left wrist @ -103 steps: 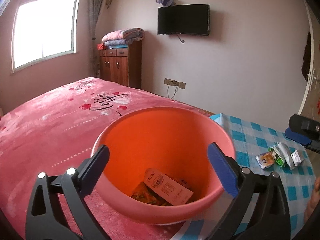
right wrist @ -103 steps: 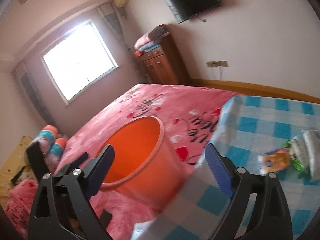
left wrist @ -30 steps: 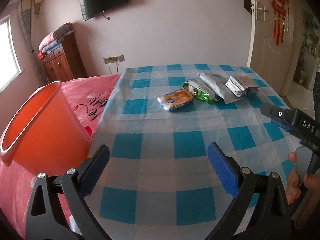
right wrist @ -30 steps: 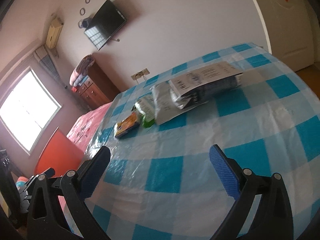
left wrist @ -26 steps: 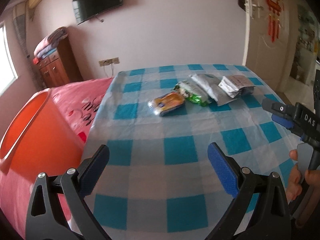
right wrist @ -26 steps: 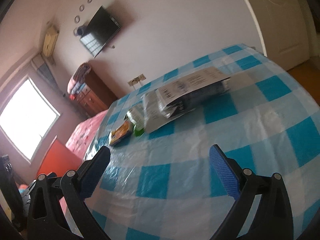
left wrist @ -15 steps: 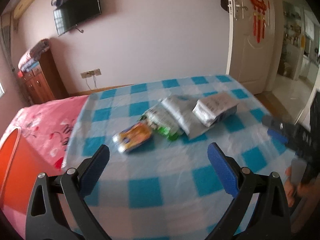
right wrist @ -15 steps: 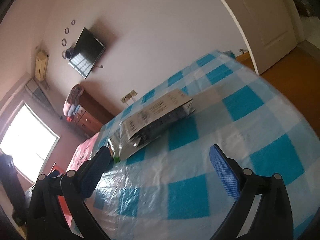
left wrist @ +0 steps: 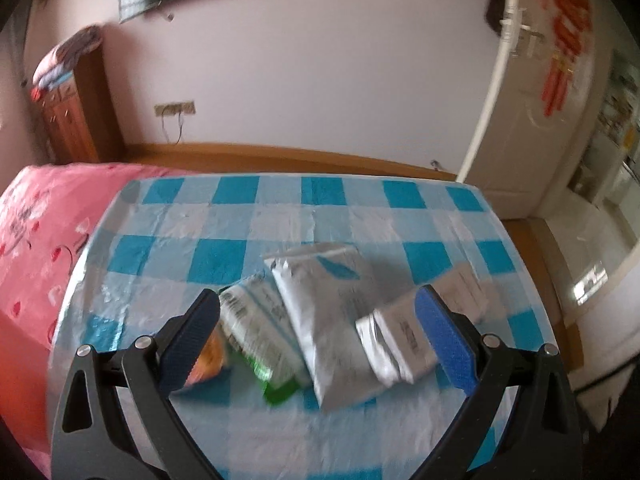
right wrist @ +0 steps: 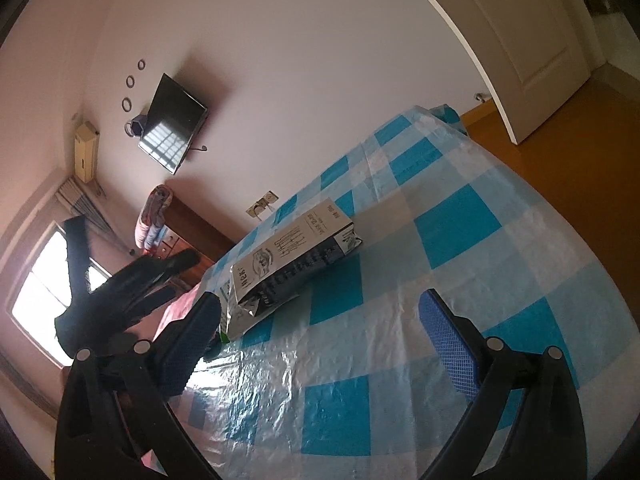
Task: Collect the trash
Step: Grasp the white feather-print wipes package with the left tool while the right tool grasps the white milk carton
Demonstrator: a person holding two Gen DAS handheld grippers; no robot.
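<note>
Four pieces of trash lie in a row on the blue-checked tablecloth (left wrist: pixel 280 216): an orange snack packet (left wrist: pixel 210 358), a green and white wrapper (left wrist: pixel 260 332), a large silver pouch (left wrist: pixel 328 304) and a printed white bag (left wrist: pixel 404 340). My left gripper (left wrist: pixel 320 320) is open just above them, its fingers spanning the row from the orange packet to the white bag. My right gripper (right wrist: pixel 320 320) is open over bare cloth, with the printed white bag (right wrist: pixel 292 256) ahead of it and slightly left. The left gripper (right wrist: pixel 120 292) shows dark at the left of the right wrist view.
An orange bucket's side (left wrist: pixel 20 360) shows at the lower left, on the pink bed cover (left wrist: pixel 44 216). A white door (left wrist: pixel 532 128) stands open to the right of the table. Wooden floor (right wrist: pixel 580 140) lies beyond the table's far edge. A dresser (left wrist: pixel 76 120) stands against the back wall.
My left gripper has swung away from the bucket and closed in on the packets, which now lie between its fingers. The right gripper has turned right; the left gripper has come into its view.
</note>
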